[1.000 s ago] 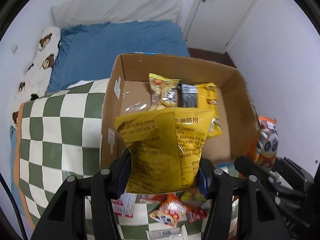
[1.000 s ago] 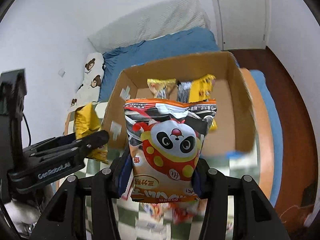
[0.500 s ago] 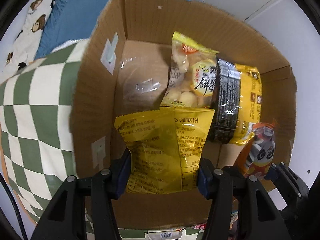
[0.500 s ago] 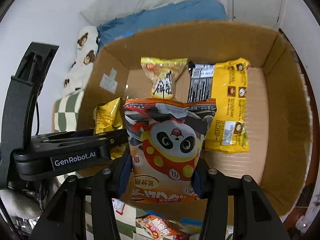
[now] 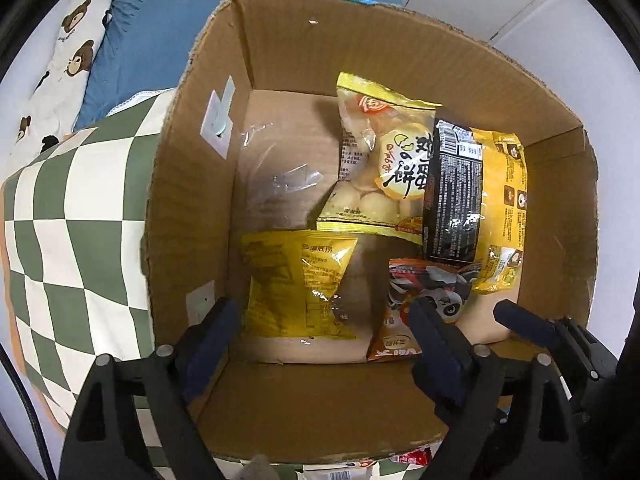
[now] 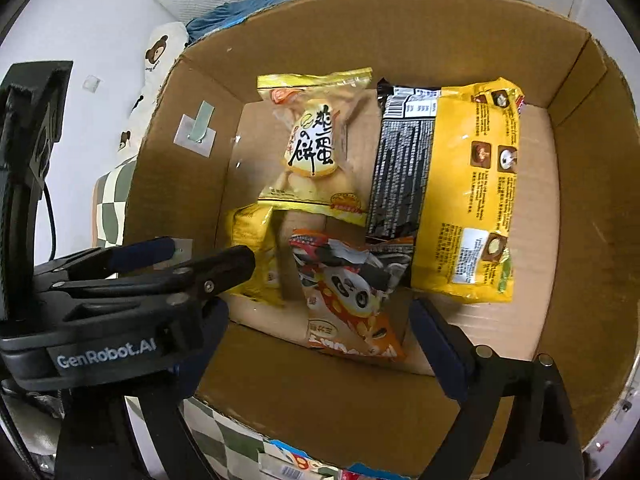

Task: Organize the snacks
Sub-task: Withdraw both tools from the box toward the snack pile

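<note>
While both tools hang over the cardboard box (image 5: pixel 280 60), the left tool (image 5: pixel 324 332) stands wide apart, its jaws having just been opening, with the yellow snack bag (image 5: pixel 298 284) lying loose on the box floor between them, not pinched. The right tool (image 6: pixel 320 324) has also just been opening, and the panda bag (image 6: pixel 348 300) lies free between its jaws. That bag is orange and red with a black and white panda face. Farther in the box lie a pale yellow bag with big black Chinese writing (image 6: pixel 316 148) and a black and yellow pack (image 6: pixel 448 188) covered in small print. In the right view, the left tool's side reads "GenRobot.AI". The box sits on a green and white checked cloth (image 5: pixel 72 208) on the bed.
</note>
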Motion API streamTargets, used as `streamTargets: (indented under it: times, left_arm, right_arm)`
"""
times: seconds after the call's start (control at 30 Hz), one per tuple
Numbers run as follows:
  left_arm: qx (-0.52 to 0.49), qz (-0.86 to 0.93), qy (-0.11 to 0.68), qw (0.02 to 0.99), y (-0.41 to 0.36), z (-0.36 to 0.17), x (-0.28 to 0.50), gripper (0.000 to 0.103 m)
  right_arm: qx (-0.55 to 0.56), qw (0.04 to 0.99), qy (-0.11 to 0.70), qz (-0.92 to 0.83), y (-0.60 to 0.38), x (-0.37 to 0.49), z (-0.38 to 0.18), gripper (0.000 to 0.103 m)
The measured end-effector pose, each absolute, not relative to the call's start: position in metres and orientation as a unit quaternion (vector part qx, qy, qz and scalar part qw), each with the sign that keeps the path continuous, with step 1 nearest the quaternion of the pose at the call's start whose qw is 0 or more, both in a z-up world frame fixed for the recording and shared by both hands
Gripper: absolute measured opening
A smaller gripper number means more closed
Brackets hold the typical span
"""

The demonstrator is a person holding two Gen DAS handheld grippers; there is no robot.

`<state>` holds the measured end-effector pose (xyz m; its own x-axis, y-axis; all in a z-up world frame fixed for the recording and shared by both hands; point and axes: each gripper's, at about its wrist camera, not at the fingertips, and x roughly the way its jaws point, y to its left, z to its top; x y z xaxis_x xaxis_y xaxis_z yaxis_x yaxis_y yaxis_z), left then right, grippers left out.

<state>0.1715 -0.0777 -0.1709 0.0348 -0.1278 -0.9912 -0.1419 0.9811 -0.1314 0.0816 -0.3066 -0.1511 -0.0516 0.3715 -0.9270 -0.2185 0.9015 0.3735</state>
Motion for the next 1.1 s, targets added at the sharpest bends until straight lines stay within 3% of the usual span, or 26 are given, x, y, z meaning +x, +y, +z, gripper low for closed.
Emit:
streamTargets:
  times: [0.3, 0.73, 1.1]
  left_arm:
    - [-0.068, 0.021, 0.646, 0.760, -0.083, -0.136, 0.143, 0.088]
    - [-0.019, 0.045, 0.524, 0.851, -0.093, -0.064, 0.068, 0.088]
    - [-0.010, 0.059, 0.463, 0.884, -0.103, -0.018, 0.009, 0.088]
  right_arm:
    - [0.030, 0.729, 0.660, 0.178, -0.326, 0.063, -0.126, 0.094]
    - [0.006, 0.813, 0.569, 0.124, -0.369, 0.009, -0.053, 0.094]
    - [0.018, 0.855, 0.503, 0.126, -0.384, -0.051, 0.010, 0.094]
